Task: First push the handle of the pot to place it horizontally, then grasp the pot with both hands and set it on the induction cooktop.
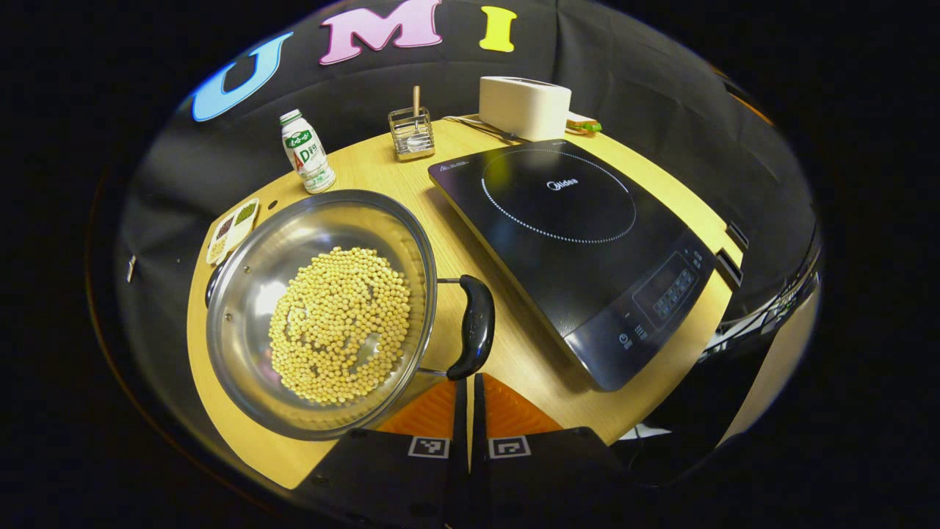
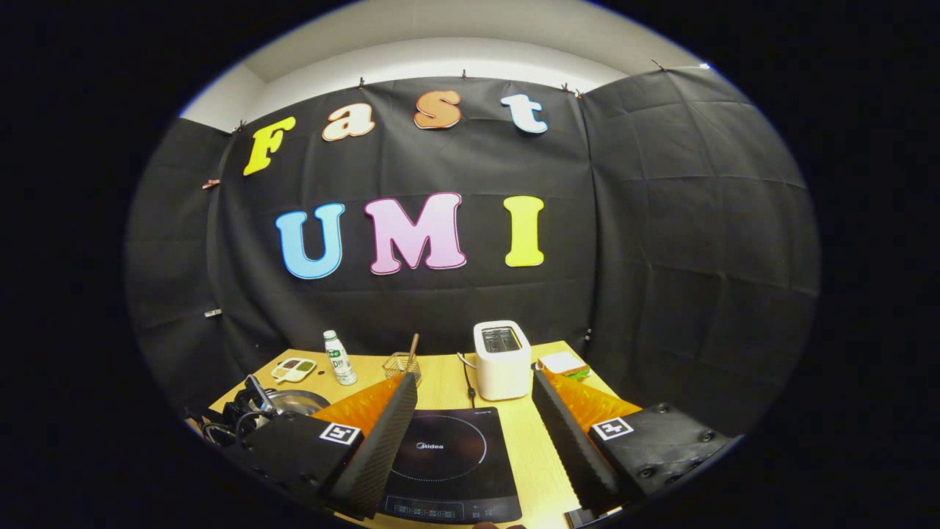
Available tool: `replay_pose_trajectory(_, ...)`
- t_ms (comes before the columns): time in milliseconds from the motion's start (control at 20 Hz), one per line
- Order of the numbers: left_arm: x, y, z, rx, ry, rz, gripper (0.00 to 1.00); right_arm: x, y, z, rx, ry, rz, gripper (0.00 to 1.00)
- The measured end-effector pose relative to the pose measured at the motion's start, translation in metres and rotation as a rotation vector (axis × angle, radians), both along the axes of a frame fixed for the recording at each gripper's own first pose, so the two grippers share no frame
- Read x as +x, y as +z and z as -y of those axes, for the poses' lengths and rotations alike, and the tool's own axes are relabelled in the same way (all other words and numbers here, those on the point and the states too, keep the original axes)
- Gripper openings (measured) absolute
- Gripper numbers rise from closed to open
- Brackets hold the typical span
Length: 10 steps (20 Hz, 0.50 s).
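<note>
In the left gripper view a steel pot (image 1: 242, 294) holding several yellow beans (image 1: 339, 327) sits on the wooden table, left of the black induction cooktop (image 1: 573, 242). Its black side handle (image 1: 475, 327) points toward the cooktop. My left gripper (image 1: 468, 382) is shut with nothing between its fingers, its tips just below the handle's near end. In the right gripper view my right gripper (image 2: 474, 383) hangs open above the cooktop (image 2: 440, 452), well off the table. The pot (image 2: 297, 401) shows at the left, half hidden, with the left gripper (image 2: 250, 410) beside it.
Along the table's back stand a small bottle (image 1: 307, 150), a wire basket (image 1: 411, 132), a white toaster (image 1: 525, 106) with its cord, and a sandwich (image 1: 584, 125). A small divided dish (image 1: 233, 229) lies behind the pot. The table's front edge is close to the pot.
</note>
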<state>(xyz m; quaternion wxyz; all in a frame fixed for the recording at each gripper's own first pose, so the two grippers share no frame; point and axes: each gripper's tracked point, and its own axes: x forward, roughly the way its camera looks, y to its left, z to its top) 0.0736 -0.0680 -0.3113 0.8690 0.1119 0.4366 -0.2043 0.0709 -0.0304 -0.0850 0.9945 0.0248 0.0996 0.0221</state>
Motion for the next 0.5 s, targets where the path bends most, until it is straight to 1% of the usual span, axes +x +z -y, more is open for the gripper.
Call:
replay_pose_trajectory(200,0.016,0.001,0.009,-0.028,0.032,0.011,0.05,0.003,0.000,0.007,-0.008,-0.014,-0.001,0.98)
replay_pose_trajectory(500,0.042,0.003,0.021,-0.046,0.046,0.029,0.05,0.006,0.000,0.010,-0.022,-0.016,-0.001,0.98)
